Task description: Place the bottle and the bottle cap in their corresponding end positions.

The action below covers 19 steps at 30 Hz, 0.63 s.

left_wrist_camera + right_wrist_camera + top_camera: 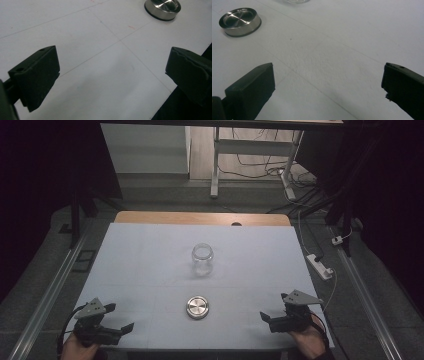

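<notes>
Left gripper (122, 329) at near-left table edge, jaws spread wide, empty; right gripper (266, 318) near-right, jaws likewise released. Metal lid (197, 306) flat between them, roughly equidistant, slightly forward. Open glass jar (202, 258) upright beyond lid, mid-table

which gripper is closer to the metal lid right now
Hard to call; the right gripper looks marginally nearer. It sits open to the right of the metal lid, the left gripper open to the lid's left and nearer the table's front edge. Neither touches it.
</notes>
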Motion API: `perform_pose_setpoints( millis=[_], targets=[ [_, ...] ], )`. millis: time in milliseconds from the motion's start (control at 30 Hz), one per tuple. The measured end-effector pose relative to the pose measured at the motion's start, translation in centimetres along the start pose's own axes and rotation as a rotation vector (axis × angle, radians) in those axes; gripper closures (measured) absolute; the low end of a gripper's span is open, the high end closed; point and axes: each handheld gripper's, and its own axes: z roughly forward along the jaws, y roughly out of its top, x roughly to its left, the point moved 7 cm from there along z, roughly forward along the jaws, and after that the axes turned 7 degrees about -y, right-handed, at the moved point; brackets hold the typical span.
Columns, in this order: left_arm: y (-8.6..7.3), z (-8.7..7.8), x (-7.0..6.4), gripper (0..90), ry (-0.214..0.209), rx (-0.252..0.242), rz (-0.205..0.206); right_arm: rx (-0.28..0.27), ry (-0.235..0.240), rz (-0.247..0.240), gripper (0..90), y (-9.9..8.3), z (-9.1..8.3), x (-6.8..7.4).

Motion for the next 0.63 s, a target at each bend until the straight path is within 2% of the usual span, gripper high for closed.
perform_pose_setpoints(
  millis=[267,500,633],
  targets=[
    [-0.9,-0.9,0.3,0.2,0.040,0.005,-0.025,-0.001,-0.040,0.028,0.0,-1.5,-1.5,-0.8],
    [-1.5,-1.1,0.2,0.2,0.074,0.041,-0.028,0.010,-0.038,0.053,0.0,-2.3,-2.4,-0.9],
    [-1.6,-1.1,0.3,0.2,0.078,0.052,-0.036,0.021,-0.034,0.062,0.0,-2.5,-2.5,-1.0]
  ],
)
